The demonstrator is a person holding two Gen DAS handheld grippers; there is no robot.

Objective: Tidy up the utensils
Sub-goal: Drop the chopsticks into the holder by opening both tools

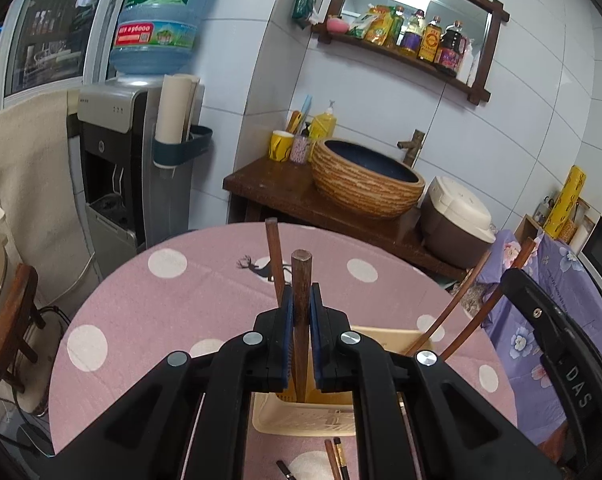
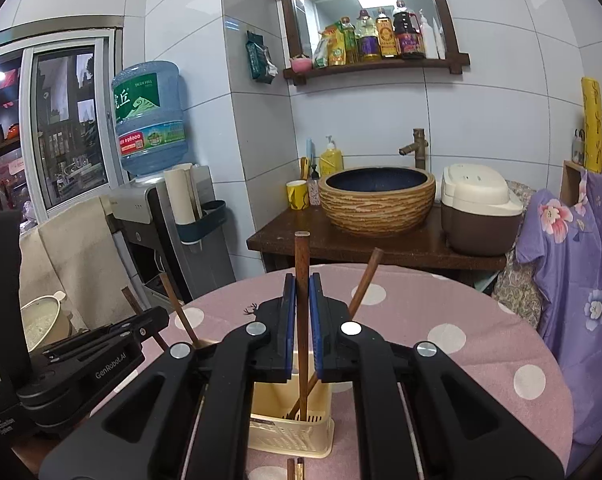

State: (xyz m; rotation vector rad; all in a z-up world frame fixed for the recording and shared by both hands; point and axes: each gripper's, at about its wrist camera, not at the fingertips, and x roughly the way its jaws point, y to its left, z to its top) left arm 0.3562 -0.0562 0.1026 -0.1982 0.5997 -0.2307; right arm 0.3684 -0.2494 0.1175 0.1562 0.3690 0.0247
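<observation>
A cream plastic utensil holder (image 1: 301,416) stands on the pink dotted table; it also shows in the right wrist view (image 2: 289,428). My left gripper (image 1: 301,300) is shut on an upright brown chopstick (image 1: 301,276) whose lower end reaches into the holder. A second chopstick (image 1: 275,256) leans just behind it. My right gripper (image 2: 301,292) is shut on another upright brown chopstick (image 2: 301,256) that stands in the holder. Another chopstick (image 2: 365,280) leans right in the holder. More chopsticks (image 1: 337,458) lie on the table in front of the holder.
The round table (image 1: 141,300) has a pink cloth with white dots. Behind it stand a wooden counter with a basin (image 2: 377,200), a rice cooker (image 2: 477,212) and a water dispenser (image 1: 133,152). The other gripper's body (image 2: 81,364) is at the left. A purple cloth (image 2: 573,264) is on the right.
</observation>
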